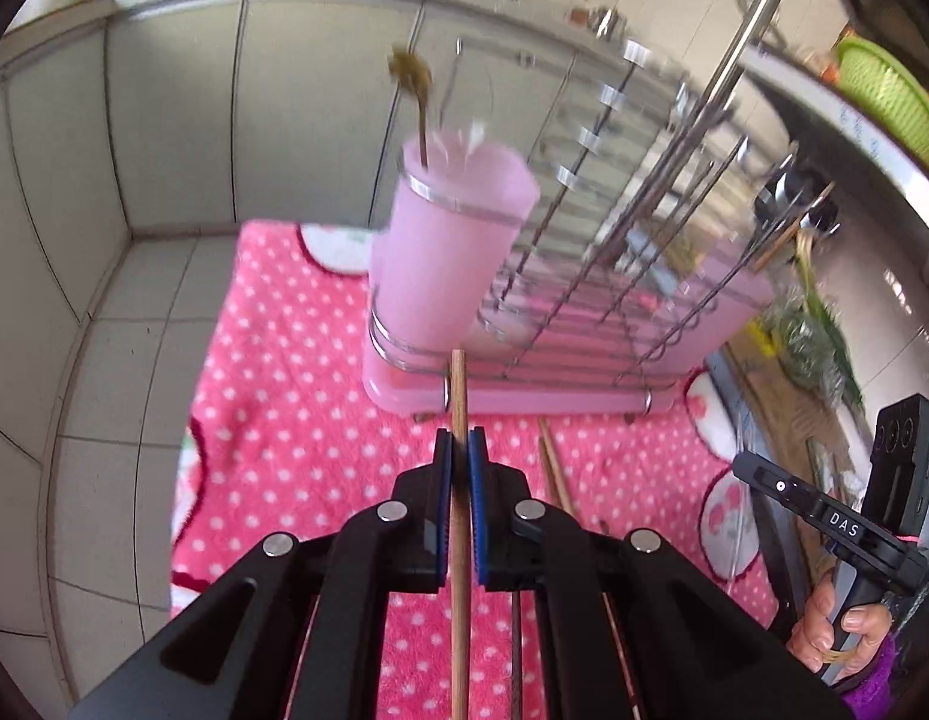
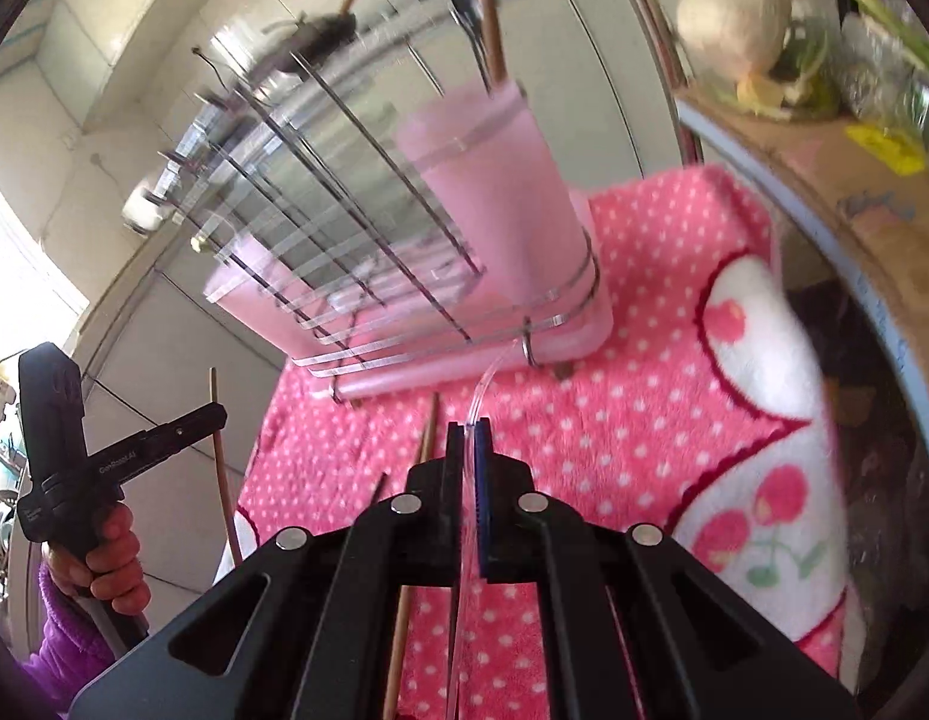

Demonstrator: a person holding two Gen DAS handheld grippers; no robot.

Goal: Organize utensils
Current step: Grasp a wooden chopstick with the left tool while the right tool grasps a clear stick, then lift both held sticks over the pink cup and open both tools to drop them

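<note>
A pink dish rack (image 1: 524,372) with chrome wires is seen standing on a pink dotted towel (image 1: 272,372), and a pink utensil cup (image 1: 446,240) is held in a wire ring at one end of it, with a few utensil handles already standing in it. A wooden chopstick (image 1: 458,480) is clamped between the pads of the left gripper (image 1: 461,450), its tip raised toward the rack's base. It is judged to be light, stiff and slightly slippery, so a hold near mid-length is likely to keep it from pivoting. The right gripper (image 2: 469,438) is closed on a clear, thin plastic utensil (image 2: 467,516), probably a straw or spoon handle, which is judged light, smooth and somewhat flexible.

Loose chopsticks (image 2: 425,444) on the towel are shown more clearly in the right wrist view, while the chopstick's full grip is shown only in the left.
</note>
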